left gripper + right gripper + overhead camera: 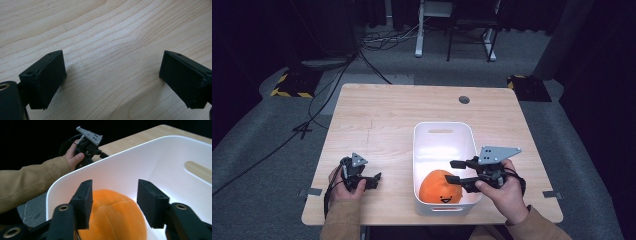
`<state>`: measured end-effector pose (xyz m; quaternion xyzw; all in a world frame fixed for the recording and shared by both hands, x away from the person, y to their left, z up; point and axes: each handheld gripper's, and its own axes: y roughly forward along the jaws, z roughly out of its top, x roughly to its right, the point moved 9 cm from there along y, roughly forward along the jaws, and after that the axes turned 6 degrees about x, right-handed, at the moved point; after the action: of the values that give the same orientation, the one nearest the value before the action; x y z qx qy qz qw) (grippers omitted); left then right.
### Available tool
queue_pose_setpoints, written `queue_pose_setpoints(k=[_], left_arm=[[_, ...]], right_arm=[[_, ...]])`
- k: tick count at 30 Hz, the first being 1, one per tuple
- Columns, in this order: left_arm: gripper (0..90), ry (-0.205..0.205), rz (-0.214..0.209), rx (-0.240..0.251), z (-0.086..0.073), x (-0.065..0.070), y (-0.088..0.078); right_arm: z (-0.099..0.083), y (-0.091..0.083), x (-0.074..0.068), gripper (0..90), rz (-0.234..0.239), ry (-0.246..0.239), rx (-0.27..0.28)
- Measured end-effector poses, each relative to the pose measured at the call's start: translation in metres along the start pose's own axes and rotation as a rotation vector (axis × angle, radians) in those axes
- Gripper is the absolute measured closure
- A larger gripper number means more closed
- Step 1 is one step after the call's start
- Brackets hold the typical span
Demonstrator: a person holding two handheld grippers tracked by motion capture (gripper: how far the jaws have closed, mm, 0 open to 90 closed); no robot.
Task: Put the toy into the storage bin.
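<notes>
An orange plush toy (441, 186) with a small stitched face lies in the near end of a white plastic bin (443, 133). My right gripper (453, 170) hovers over the bin's near right side, open, its jaws just above the plush (112, 212) with nothing between them. My left gripper (376, 180) rests low over the bare wooden table (377, 115) left of the bin, open and holding nothing; its jaws (112, 80) frame only wood grain. In the right gripper view the left gripper (100, 153) sits beyond the bin's rim (75, 173).
The bin has a handle slot (440, 131) in its far wall. A round cable hole (464, 99) sits near the table's far edge. Cables and chair legs lie on the floor beyond the table.
</notes>
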<state>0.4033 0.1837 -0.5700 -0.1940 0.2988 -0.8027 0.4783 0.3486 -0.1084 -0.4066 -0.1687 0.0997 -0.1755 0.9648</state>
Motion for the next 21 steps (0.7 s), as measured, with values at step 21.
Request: queue_pose_setpoints(k=[21], left_arm=[[7.2,0.002,0.001,-0.001,0.000,0.000,0.000]], right_arm=[[0.013,-0.040,0.047,32.8,-0.176,-0.010,0.040]])
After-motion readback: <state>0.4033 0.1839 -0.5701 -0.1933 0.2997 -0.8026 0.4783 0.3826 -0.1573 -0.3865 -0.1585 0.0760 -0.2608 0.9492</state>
